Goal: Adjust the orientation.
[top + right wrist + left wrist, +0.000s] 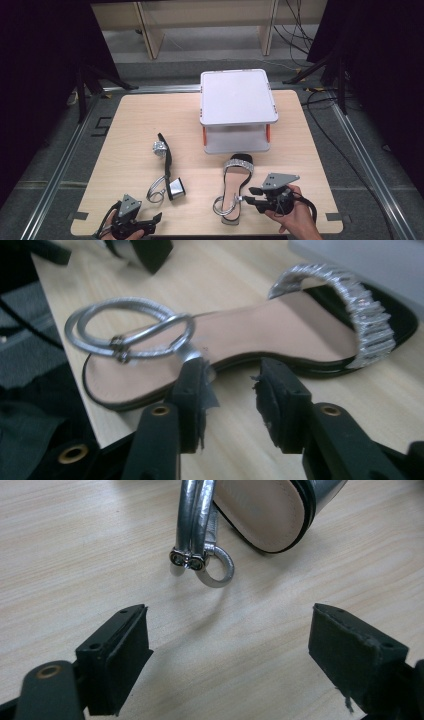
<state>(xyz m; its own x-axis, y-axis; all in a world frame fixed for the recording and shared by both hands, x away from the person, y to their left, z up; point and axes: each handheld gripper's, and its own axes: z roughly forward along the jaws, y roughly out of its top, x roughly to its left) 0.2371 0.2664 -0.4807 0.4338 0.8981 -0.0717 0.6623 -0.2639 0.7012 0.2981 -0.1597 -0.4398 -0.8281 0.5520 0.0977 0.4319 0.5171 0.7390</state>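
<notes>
Nearest to you, at the front edge of the desk (pixel 135 107), your left gripper (pixel 150 222) hovers with its fingers (pixel 120 655) spread wide and nothing between them; bare wood lies in the gap. Just beyond them lies the looped silver ankle strap (pixel 197 540) of the left sandal (pixel 167 170), which rests on its side, heel toward you.

On your right, your right gripper (pixel 250 196) sits at the edge of the right sandal (pixel 235 187), which stands upright on its sole. Its fingers (pixel 192 400) are partly open, one touching the sandal's side near the heel strap, the other clear of it, so nothing is gripped.

Farther back stands a white two-tier shoe rack (pixel 239 95), both shelves bare, the right sandal's toe close to its lower shelf.

Judging by this, the work of putting sandals onto the rack has barely begun: neither one is lifted yet.

Count: two sandals, one rack, two grippers.
</notes>
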